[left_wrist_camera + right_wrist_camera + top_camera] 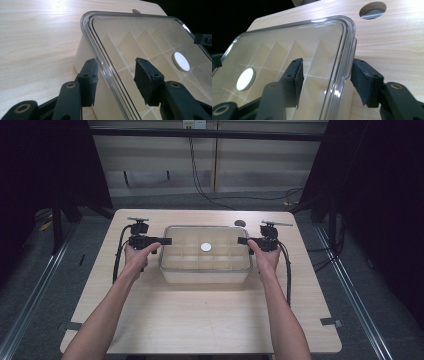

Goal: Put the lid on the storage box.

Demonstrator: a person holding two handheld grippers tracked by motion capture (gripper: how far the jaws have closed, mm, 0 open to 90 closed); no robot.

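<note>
- The clear lid (pixel 206 247) sits on the divided box (pixel 205 276) mid-table (pixel 200 320).
- I keep my left gripper (pixel 116 80) and right gripper (pixel 327 81) astride opposite lid edges, jaws open, gripping nothing, so both ends would lift evenly.

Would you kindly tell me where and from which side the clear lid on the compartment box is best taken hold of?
Grip the clear lid by its overhanging rim at the two short ends, coming in level from left and right. The lip juts past the box wall, so one pad fits under and one over. The left claw and right claw already straddle those edges, jaws apart.
</note>
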